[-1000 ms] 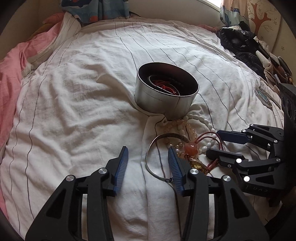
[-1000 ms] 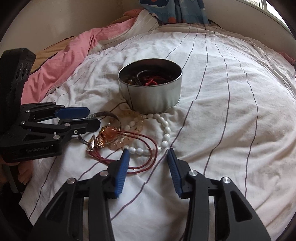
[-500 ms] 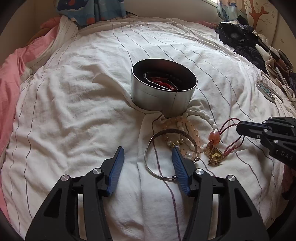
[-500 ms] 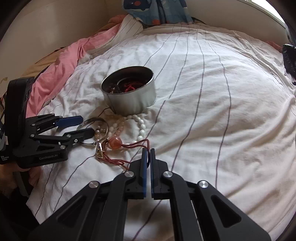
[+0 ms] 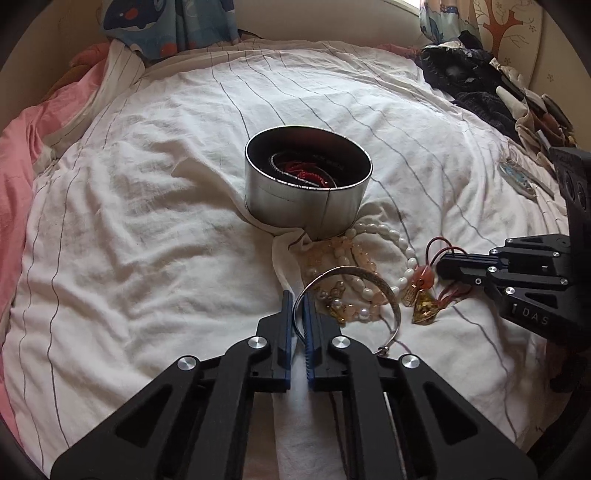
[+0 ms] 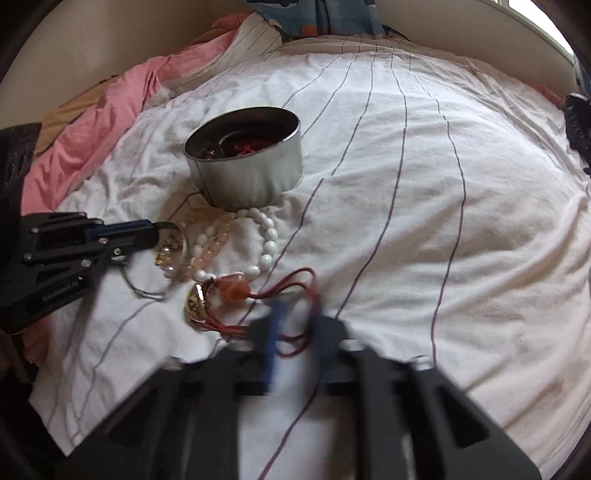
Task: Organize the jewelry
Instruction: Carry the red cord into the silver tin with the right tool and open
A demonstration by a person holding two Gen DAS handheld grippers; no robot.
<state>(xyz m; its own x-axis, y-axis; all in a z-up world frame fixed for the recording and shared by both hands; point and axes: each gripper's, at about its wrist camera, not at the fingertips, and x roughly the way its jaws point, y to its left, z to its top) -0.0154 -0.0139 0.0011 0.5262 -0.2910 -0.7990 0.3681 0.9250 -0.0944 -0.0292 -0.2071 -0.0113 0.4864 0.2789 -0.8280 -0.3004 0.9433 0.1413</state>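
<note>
Left wrist view: the left gripper [image 5: 296, 301], bottom centre, has just closed, pinching the silver bangle [image 5: 356, 279]; the tin [image 5: 307, 186] stands straight above.

Right wrist view: the blurred right gripper [image 6: 295, 317] pinches the red cord necklace [image 6: 255, 295]; the tin is upper left.

The left gripper [image 5: 296, 314] pinches the silver bangle [image 5: 354, 284] just in front of the round tin [image 5: 306, 206]; its jaws have just closed.

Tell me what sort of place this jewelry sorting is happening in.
Most likely a bedroom, with the work done on a bed: a rumpled white sheet with thin dark stripes covers the surface, a pink blanket is bunched at its edge, and dark clothes are heaped near a patterned curtain.
</note>
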